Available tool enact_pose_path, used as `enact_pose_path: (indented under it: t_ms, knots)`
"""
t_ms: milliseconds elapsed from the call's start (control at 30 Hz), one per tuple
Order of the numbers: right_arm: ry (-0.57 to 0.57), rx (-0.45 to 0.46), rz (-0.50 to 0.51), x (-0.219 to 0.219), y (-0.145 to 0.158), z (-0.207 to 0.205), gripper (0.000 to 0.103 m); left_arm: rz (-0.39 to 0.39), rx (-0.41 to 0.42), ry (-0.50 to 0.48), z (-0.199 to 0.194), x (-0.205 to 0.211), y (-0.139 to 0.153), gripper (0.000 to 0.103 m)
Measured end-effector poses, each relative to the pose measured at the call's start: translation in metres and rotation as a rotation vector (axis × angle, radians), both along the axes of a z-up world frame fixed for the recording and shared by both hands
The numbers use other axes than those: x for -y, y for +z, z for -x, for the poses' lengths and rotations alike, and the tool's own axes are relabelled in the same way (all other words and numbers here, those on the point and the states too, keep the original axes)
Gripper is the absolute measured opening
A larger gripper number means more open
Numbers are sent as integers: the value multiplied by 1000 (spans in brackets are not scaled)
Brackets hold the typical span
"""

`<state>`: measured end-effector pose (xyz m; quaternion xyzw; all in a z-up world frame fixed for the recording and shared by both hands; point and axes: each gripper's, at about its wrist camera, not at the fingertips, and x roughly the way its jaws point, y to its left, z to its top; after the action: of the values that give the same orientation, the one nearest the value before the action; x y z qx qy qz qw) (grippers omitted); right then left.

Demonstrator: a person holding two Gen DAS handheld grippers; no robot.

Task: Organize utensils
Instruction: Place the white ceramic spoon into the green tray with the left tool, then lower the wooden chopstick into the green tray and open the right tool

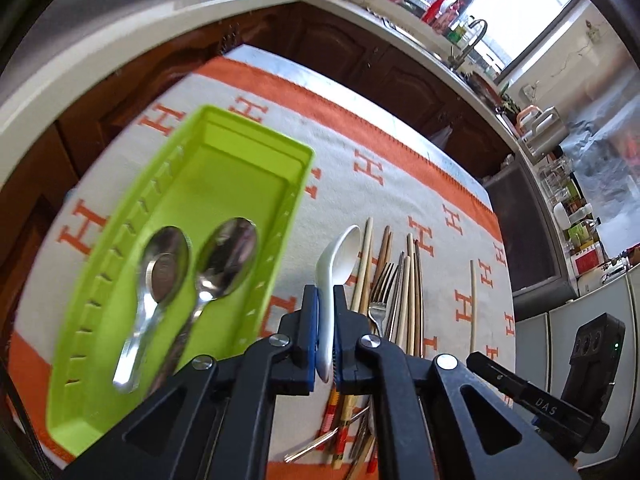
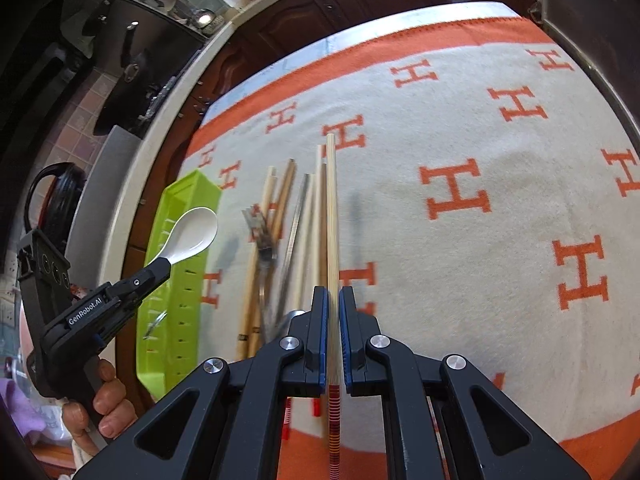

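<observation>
Over the orange-lettered blanket (image 2: 460, 128) I am clamping the left gripper (image 1: 326, 300) on the white spoon (image 1: 338, 256) for the green tray (image 1: 192, 184), while the right gripper (image 2: 332, 300) is pinching one chopstick (image 2: 331, 208) clear of the pile.

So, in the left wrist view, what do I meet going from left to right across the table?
Green tray with two metal spoons, then the white spoon in the left gripper, then the chopstick pile, then a single chopstick.

Bright window (image 1: 524, 12) daylight; fisheye-warped, blurred edges.
</observation>
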<state>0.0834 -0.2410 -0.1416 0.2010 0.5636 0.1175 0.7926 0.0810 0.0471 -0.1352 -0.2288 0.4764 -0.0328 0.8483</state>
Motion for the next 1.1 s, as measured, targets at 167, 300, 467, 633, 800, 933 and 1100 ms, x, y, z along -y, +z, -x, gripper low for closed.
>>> enact_pose_path:
  t_ms: [167, 300, 467, 633, 800, 933, 1100]
  knots:
    - [65, 29, -24, -30, 24, 6, 6, -44, 79, 88, 32, -31, 22, 3]
    - [146, 40, -27, -70, 40, 8, 6, -87, 83, 148, 46, -55, 21, 3]
    - [238, 34, -36, -122, 53, 5, 6, -109, -41, 198, 49, -80, -15, 4]
    - [286, 23, -40, -169, 61, -7, 6, -157, -129, 195, 58, -90, -32, 31]
    - [284, -25, -65, -210, 48, -30, 6, -162, -92, 166, 68, -91, -19, 49]
    - [255, -52, -96, -230, 37, -46, 6, -220, -61, 178, 69, -86, -3, 61]
    - [199, -112, -129, -236, 16, -68, 7, -301, -49, 206, 64, -79, 5, 62]
